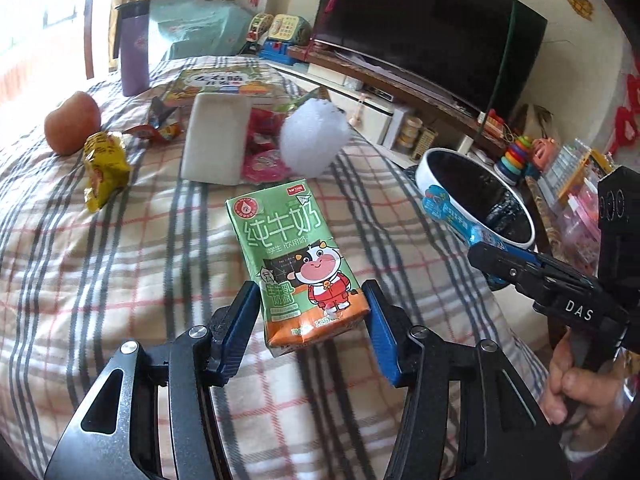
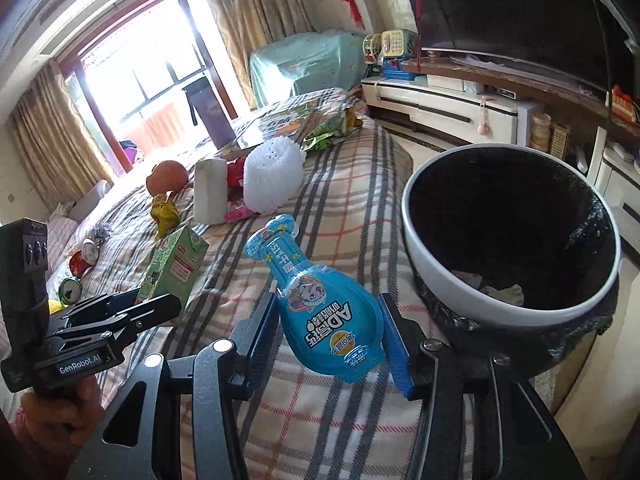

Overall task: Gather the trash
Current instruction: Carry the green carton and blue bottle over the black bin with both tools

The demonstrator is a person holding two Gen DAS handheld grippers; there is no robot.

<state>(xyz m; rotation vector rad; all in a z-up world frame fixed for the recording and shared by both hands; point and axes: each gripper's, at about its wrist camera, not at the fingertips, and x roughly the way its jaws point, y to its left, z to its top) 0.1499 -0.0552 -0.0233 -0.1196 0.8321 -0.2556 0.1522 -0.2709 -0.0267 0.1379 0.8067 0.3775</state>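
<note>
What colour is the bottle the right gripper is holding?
Bright blue bottle with a cartoon label, clearest in the right wrist view.

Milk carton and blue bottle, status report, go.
Left gripper shut on milk carton. Right gripper shut on blue bottle. Trash bin beside, nothing blocking.
</note>
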